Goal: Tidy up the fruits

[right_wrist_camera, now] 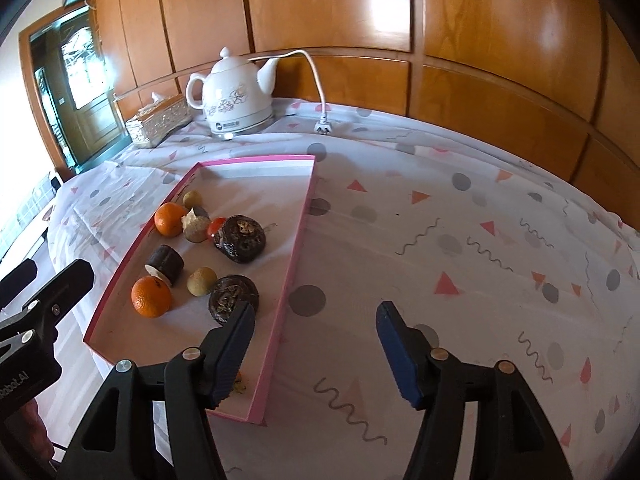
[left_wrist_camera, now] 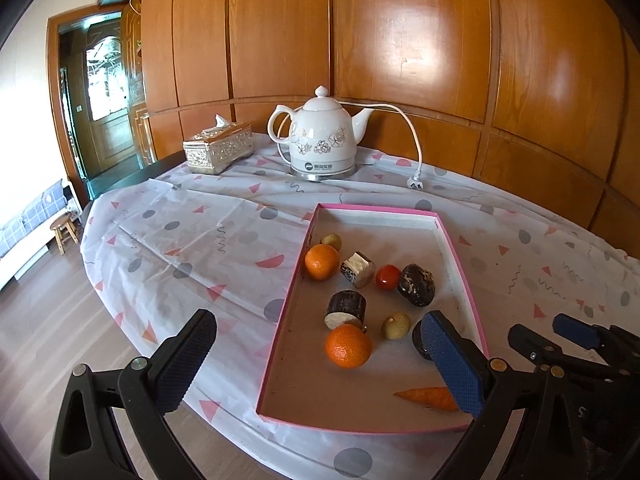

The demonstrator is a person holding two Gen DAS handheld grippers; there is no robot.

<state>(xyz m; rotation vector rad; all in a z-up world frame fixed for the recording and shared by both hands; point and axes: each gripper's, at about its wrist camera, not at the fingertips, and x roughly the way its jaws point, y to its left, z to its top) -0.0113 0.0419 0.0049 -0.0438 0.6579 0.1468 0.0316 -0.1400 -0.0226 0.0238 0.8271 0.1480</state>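
A pink-rimmed tray (left_wrist_camera: 308, 236) (right_wrist_camera: 308, 200) on the table holds two oranges (left_wrist_camera: 348, 346) (left_wrist_camera: 322, 261), a red tomato (left_wrist_camera: 388, 277), two small yellow-green fruits (left_wrist_camera: 396, 325) (left_wrist_camera: 331, 241), dark brown round pieces (left_wrist_camera: 417, 284), cut log-like pieces (left_wrist_camera: 346, 309) and a carrot (left_wrist_camera: 428, 398). My left gripper (left_wrist_camera: 320, 364) is open and empty, above the tray's near left part. My right gripper (right_wrist_camera: 316, 356) is open and empty, straddling the tray's right rim. It also shows at the right of the left wrist view (left_wrist_camera: 560, 338).
A white floral kettle (left_wrist_camera: 320, 136) with cord and loose plug (left_wrist_camera: 415, 184) and a tissue box (left_wrist_camera: 218, 148) stand at the table's back by the wooden wall. The patterned tablecloth (right_wrist_camera: 460, 240) spreads right of the tray. The table's edge drops to the floor at left.
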